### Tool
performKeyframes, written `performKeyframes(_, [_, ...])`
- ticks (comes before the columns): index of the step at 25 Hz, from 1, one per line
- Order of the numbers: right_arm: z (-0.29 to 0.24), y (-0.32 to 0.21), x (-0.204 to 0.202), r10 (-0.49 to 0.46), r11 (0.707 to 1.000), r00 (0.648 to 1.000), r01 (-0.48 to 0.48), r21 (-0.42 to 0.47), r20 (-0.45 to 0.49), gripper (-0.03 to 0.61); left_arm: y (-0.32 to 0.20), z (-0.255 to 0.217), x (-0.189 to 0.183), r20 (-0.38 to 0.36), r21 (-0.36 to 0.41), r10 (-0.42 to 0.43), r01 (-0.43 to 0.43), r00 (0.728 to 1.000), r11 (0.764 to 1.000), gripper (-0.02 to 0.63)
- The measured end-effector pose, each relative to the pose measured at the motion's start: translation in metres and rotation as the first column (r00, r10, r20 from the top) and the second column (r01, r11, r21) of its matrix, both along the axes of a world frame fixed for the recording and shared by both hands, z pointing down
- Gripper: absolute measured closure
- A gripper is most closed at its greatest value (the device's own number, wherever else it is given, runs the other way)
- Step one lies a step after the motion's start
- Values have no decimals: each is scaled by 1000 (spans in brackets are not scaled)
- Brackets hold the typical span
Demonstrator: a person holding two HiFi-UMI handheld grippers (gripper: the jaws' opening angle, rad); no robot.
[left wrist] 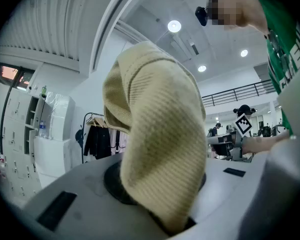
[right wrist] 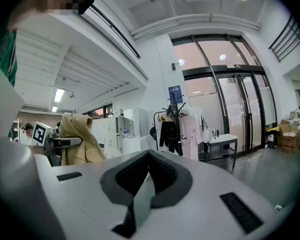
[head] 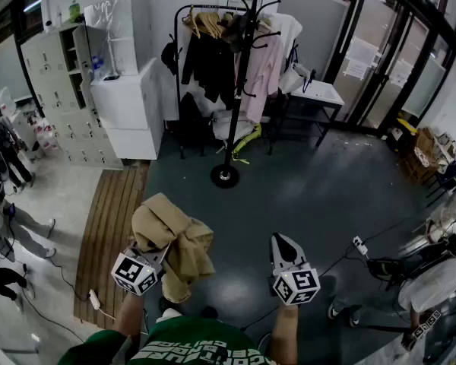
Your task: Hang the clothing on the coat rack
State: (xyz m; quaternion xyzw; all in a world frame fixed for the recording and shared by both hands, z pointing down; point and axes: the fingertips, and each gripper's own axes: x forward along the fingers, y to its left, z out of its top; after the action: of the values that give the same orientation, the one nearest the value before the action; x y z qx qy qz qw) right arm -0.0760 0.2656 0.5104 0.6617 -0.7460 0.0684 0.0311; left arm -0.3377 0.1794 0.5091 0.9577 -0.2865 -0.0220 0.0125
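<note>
1. The left gripper is clamped on a tan ribbed-knit garment. Its own view shows the cloth pinched deep between the jaws and rising in a thick fold above them.
2. The garment sits bunched over that gripper at the near left of the scene, clear of the dark floor. The gripper is held about level, probably so the loose ends hang short and do not drag.
3. The right gripper has its jaws together with nothing between them. It is held just right of the garment, not touching it, probably kept free to spread the cloth or find a collar at the rack.
4. The black coat rack stands on a round base at the far centre, well apart from both grippers, with open floor between.
5. A black jacket and a pale pink garment already hang there. Whether they hang on the rack or on the rail behind it cannot be told. The rack's curved upper hooks look free.
6. The hanging is not yet done. The next step probably means closing in and lifting the cloth to a free hook.
</note>
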Motion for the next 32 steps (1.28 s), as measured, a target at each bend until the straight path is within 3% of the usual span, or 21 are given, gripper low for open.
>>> performKeyframes(7, [16,2,17,-22,999,1000,21,-36,-14,571,7,4,18,10,6,-14,14,1000,1000,548])
performKeyframes(16, [26,-7,27,4,999,1000,-2,-49,26,571,-7,3,13,0,-6,-53,53,999,999,548])
performKeyframes(32, [27,-75,76,46,999,999,-45,-29,24,571,-83,13,52,-15,-9,-55,55,998,998,548])
